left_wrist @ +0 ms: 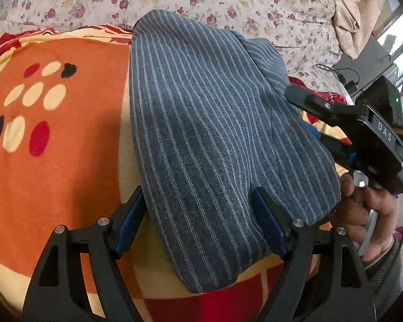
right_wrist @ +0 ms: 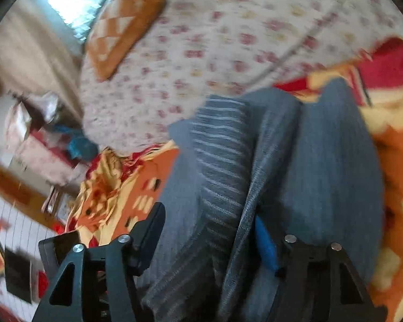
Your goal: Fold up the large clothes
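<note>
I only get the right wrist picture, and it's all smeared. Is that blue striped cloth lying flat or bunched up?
Observer: In the left wrist view, the striped cloth lies fairly smooth on the orange blanket.
Operator: Where are the other tongs?
Observer: The left tongs straddle the cloth's near edge, jaws wide apart.
Operator: Who's holding mine?
Observer: A bare hand grips the right tongs at the cloth's right edge.

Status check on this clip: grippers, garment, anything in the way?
Left gripper open, striped garment between its fingers. Right gripper open, cloth draped between. Garment on orange blanket. No obstruction seen.
</note>
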Demonstrator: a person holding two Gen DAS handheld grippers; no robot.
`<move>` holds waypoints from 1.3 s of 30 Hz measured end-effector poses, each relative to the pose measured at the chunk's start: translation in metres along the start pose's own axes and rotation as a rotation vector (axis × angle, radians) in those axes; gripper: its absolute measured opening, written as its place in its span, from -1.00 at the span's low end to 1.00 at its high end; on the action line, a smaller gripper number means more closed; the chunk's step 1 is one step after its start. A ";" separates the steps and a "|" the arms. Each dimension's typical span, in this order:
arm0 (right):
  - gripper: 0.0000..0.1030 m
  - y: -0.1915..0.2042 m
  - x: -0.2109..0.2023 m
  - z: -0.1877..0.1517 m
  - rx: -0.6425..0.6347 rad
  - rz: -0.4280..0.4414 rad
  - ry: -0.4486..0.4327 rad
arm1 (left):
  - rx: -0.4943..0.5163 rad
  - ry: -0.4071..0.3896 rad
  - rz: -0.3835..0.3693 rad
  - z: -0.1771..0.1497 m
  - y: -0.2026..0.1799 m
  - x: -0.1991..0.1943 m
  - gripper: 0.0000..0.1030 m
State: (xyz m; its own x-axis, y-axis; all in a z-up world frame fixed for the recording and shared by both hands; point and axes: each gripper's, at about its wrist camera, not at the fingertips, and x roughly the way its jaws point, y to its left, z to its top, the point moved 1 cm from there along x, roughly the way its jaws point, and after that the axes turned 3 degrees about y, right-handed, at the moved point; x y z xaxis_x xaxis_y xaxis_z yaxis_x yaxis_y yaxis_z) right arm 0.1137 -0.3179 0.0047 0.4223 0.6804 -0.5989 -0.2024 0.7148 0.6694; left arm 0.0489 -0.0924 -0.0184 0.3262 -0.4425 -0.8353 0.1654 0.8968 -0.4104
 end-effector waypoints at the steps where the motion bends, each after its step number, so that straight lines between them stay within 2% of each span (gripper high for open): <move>1: 0.18 0.003 0.005 0.001 -0.029 -0.028 0.005 | 0.004 -0.002 0.004 0.000 -0.001 0.000 0.55; 4: 0.15 0.001 0.023 0.001 -0.065 -0.196 0.030 | 0.029 -0.019 0.031 -0.001 -0.005 -0.001 0.56; 6: 0.15 -0.002 0.027 0.000 -0.052 -0.205 0.027 | 0.040 -0.029 0.053 -0.002 -0.007 0.000 0.57; 10: 0.17 0.007 0.034 -0.007 -0.112 -0.239 0.033 | 0.052 -0.042 0.086 -0.003 -0.012 0.002 0.58; 15: 0.19 0.000 0.033 -0.007 -0.097 -0.227 0.053 | 0.055 -0.042 0.087 -0.004 -0.010 0.002 0.58; 20: 0.17 0.007 0.026 -0.010 -0.139 -0.239 0.007 | 0.049 -0.039 0.083 -0.003 -0.009 0.003 0.58; 22: 0.09 0.012 0.020 -0.011 -0.156 -0.231 -0.028 | 0.045 -0.037 0.080 -0.002 -0.008 0.003 0.59; 24: -0.21 0.014 0.017 -0.009 -0.160 -0.229 -0.044 | 0.039 -0.034 0.078 -0.002 -0.007 0.004 0.60; 26: -0.30 0.011 0.019 -0.009 -0.136 -0.201 -0.013 | 0.025 -0.025 0.074 -0.002 -0.007 0.004 0.60; 29: -0.30 0.001 0.031 -0.014 -0.110 -0.231 0.055 | 0.003 -0.008 0.070 -0.001 -0.006 0.006 0.60; 31: -0.47 0.005 0.027 -0.011 -0.125 -0.219 0.029 | -0.010 -0.011 0.069 0.000 -0.007 0.001 0.59; 32: -0.68 0.009 0.022 -0.010 -0.143 -0.195 0.009 | -0.016 -0.028 0.071 0.001 -0.007 -0.005 0.59; 33: -0.75 0.015 0.014 -0.007 -0.165 -0.176 -0.020 | -0.020 -0.060 0.071 0.002 -0.008 -0.013 0.59; 37: -0.79 0.031 -0.022 0.003 -0.211 -0.158 -0.147 | -0.012 -0.302 0.128 0.008 -0.010 -0.058 0.59; 39: -0.79 0.026 -0.037 0.007 -0.205 -0.158 -0.161 | -0.037 -0.353 0.139 0.008 -0.006 -0.069 0.59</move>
State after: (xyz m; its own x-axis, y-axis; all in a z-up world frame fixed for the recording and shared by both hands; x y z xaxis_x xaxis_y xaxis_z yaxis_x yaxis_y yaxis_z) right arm 0.0988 -0.3256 0.0473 0.5942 0.5356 -0.6000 -0.2904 0.8385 0.4610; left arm 0.0329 -0.0677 0.0447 0.6448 -0.2854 -0.7090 0.0655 0.9449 -0.3208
